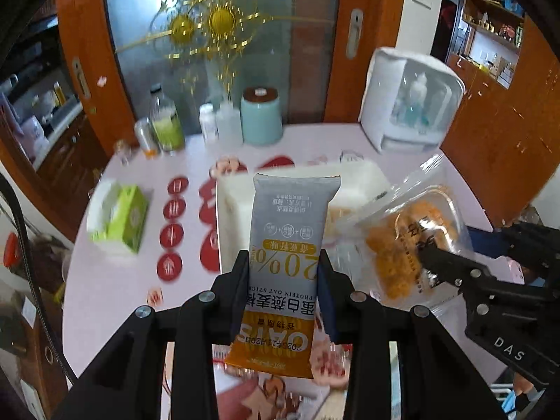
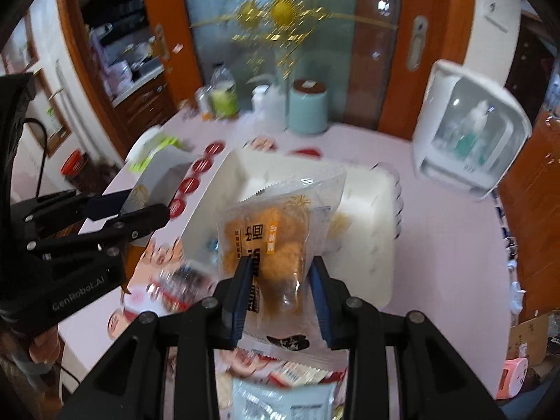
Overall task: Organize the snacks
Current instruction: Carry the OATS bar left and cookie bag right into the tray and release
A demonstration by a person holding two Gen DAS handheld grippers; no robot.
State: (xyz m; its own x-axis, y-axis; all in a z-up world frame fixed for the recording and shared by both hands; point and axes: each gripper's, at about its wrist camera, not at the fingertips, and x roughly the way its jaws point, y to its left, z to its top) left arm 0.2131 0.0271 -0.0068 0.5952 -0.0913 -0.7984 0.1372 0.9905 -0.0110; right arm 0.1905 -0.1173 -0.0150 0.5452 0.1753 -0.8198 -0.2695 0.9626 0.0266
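Observation:
My left gripper (image 1: 282, 276) is shut on a grey and orange oat bar packet (image 1: 288, 245) and holds it upright above the table, in front of the white bin (image 1: 364, 178). My right gripper (image 2: 281, 280) is shut on a clear packet of golden fried snacks (image 2: 276, 231), held over the near edge of the white bin (image 2: 364, 231). The snack packet also shows in the left wrist view (image 1: 406, 241), with the right gripper (image 1: 430, 255) on it. The left gripper (image 2: 140, 210) shows at the left of the right wrist view. More snack packets (image 2: 280, 392) lie on the table below.
A green tissue box (image 1: 119, 217), several bottles (image 1: 164, 122) and a teal canister (image 1: 260, 115) stand at the table's back. A white appliance with a clear door (image 1: 409, 105) stands at the back right. Red round stickers (image 1: 171, 234) mark the pink tablecloth.

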